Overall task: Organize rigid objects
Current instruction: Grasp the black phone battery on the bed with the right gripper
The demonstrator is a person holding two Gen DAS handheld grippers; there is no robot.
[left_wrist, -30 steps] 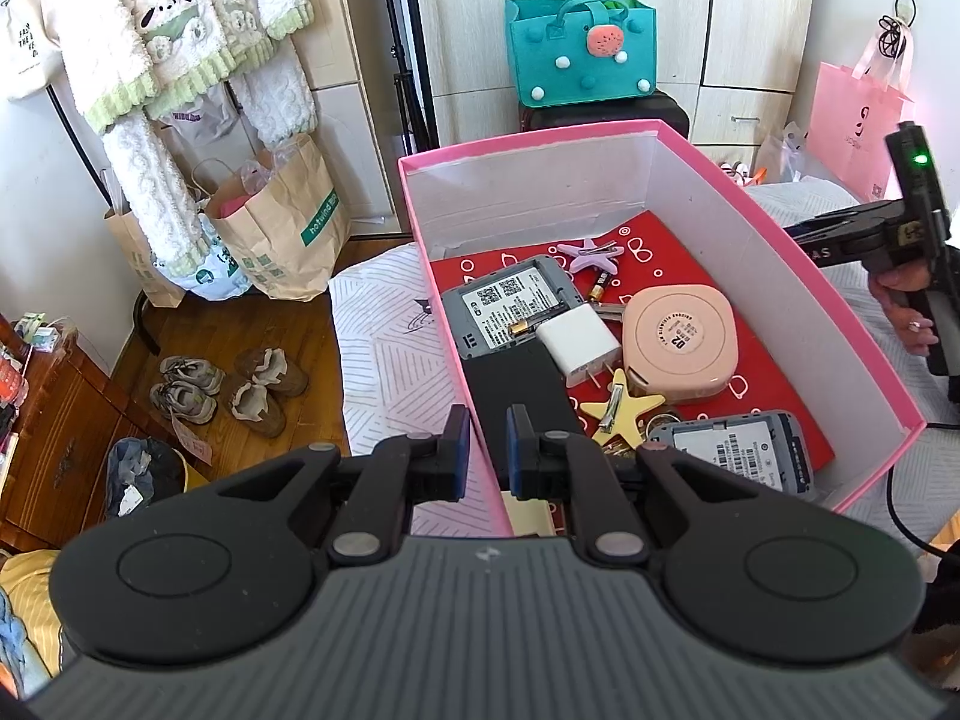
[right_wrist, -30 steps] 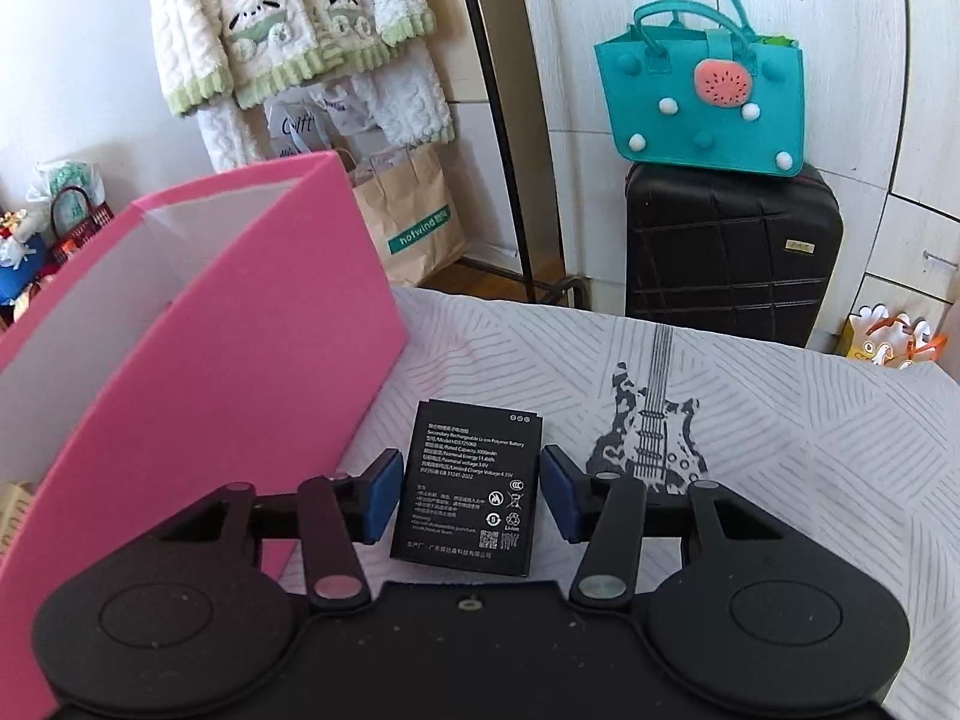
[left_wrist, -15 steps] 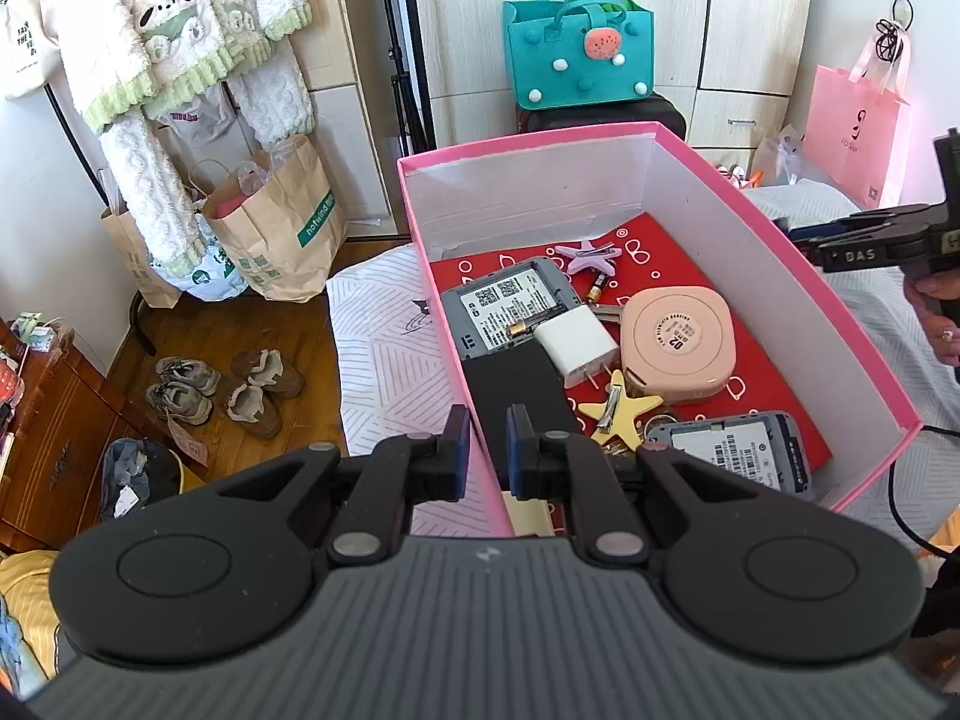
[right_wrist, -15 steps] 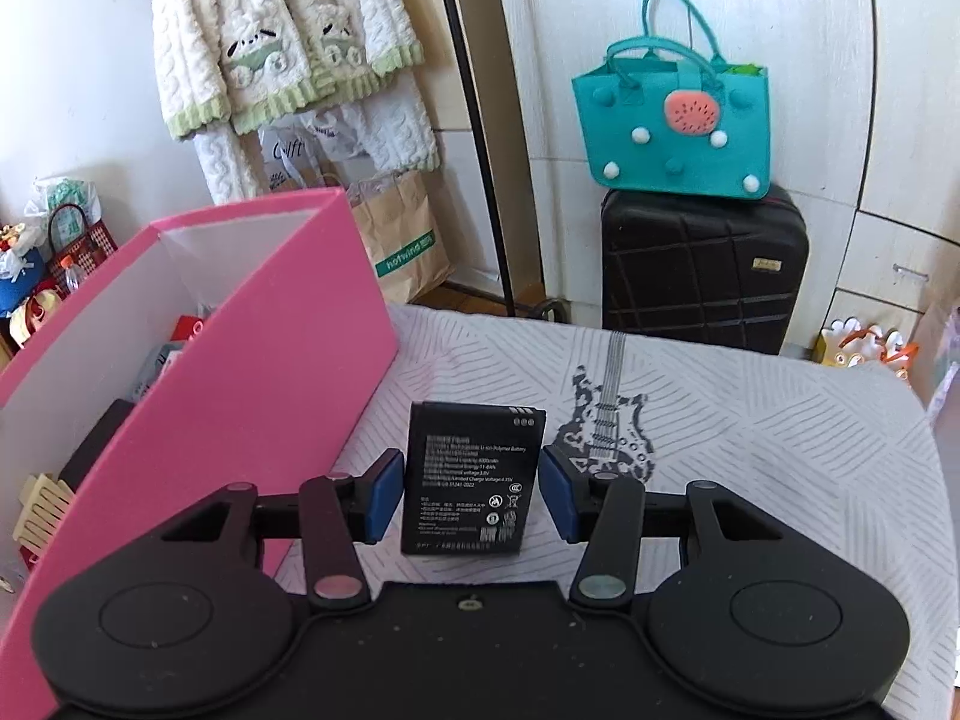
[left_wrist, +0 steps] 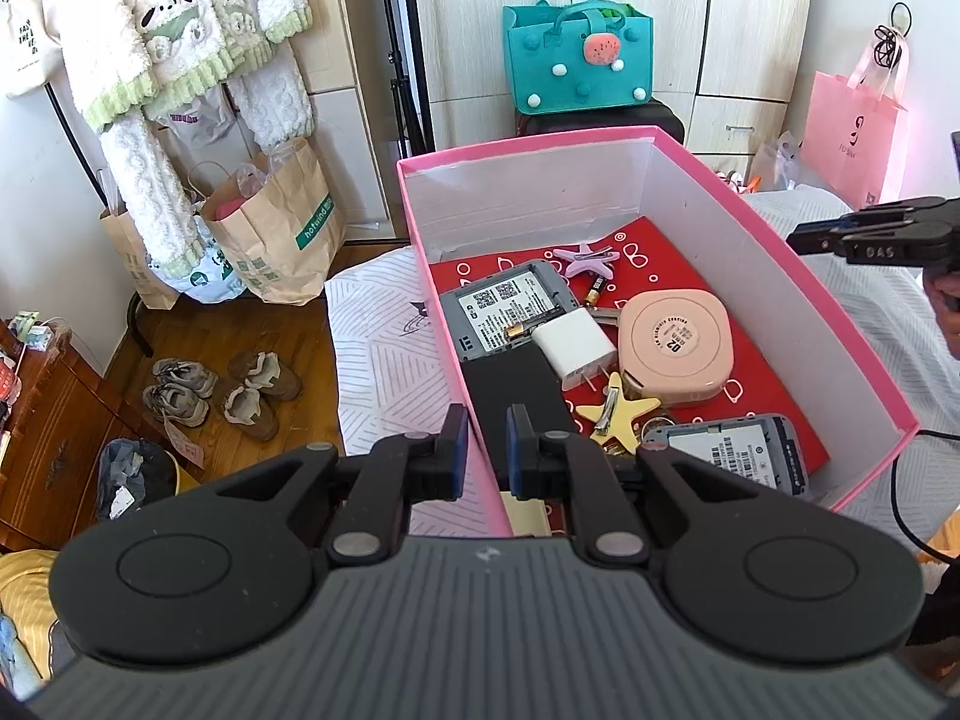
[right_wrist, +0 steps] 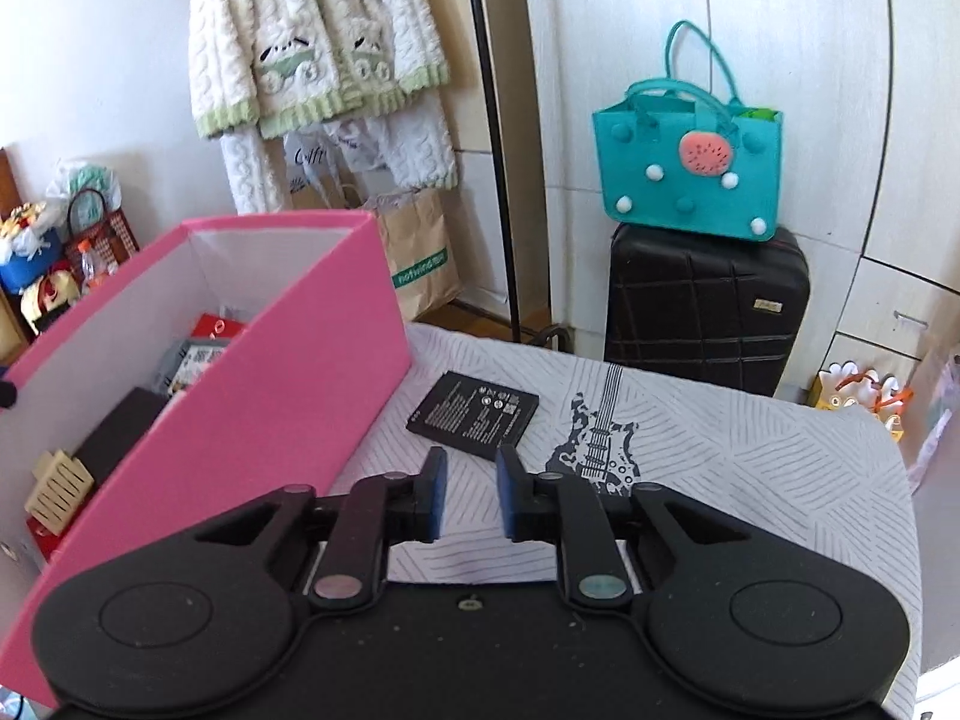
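Note:
A pink box (left_wrist: 840, 324) stands on the patterned cloth. It holds a pink round case (left_wrist: 675, 345), a white charger (left_wrist: 573, 351), two grey devices (left_wrist: 510, 312), star clips and a black slab (left_wrist: 519, 393). My left gripper (left_wrist: 485, 447) is shut on the box's near left wall (left_wrist: 474, 432). My right gripper (right_wrist: 467, 495) is nearly closed and empty, raised above the cloth. A black battery (right_wrist: 473, 414) lies flat on the cloth just ahead of it, beside the box (right_wrist: 288, 396). The right gripper also shows at the right edge of the left wrist view (left_wrist: 870, 237).
A black suitcase (right_wrist: 708, 306) with a teal bag (right_wrist: 690, 180) stands behind the table. Paper bags (left_wrist: 276, 228) and shoes (left_wrist: 222, 387) are on the floor to the left. A pink gift bag (left_wrist: 852, 132) is at the far right.
The right gripper let go of the black battery, which now lies flat on the cloth. The gripper rose, drew back and narrowed its jaws. The left gripper stayed on the box wall.

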